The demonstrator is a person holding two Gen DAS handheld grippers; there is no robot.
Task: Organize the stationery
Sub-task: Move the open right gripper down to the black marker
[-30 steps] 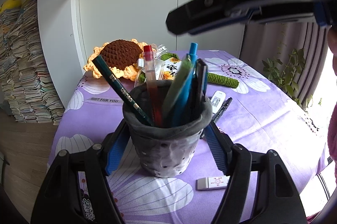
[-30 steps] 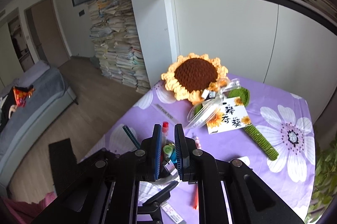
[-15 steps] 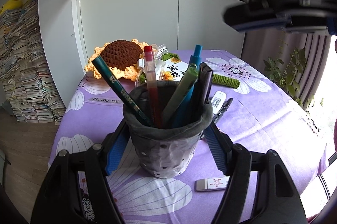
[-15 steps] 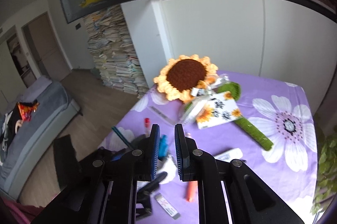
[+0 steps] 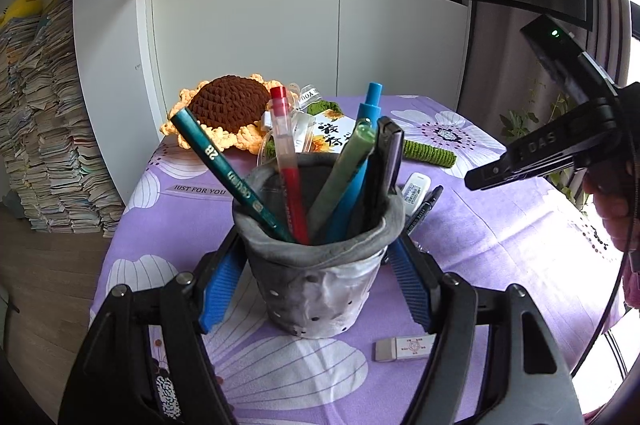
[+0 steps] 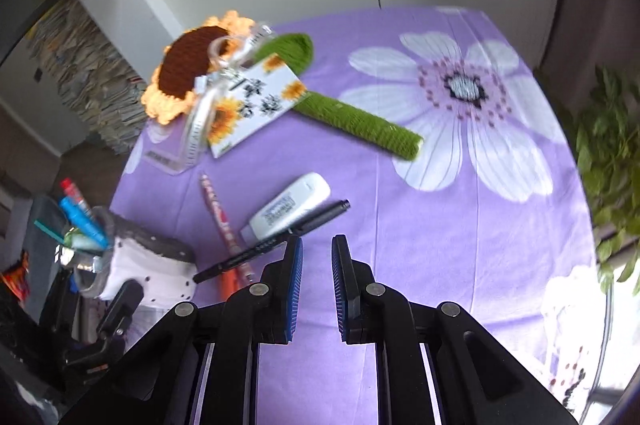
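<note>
My left gripper [image 5: 316, 257] is shut on a grey felt pen cup [image 5: 316, 293], its blue pads pressing both sides. The cup stands on the purple flowered tablecloth [image 5: 500, 225] and holds a green 2B pencil [image 5: 224, 173], a red pen [image 5: 286, 161], a blue pen [image 5: 360, 153] and others. My right gripper [image 6: 316, 249] hangs shut and empty just right of the cup [image 6: 148, 265], pointing steeply down. Ahead of its tips lie a black marker [image 6: 276, 239], a red pen [image 6: 222, 221] and a white correction-tape case [image 6: 288, 211].
A white eraser [image 5: 404, 347] lies near the cup's front right. A crochet sunflower [image 6: 188, 65] with a green stem [image 6: 360, 125] and a card [image 6: 256, 105] lies at the table's far side. A leafy plant [image 6: 608, 145] stands off the right edge.
My right gripper has swung from above the cup to the right and down, rolling as it went, and now faces the loose pens. The left gripper and cup have not moved.
</note>
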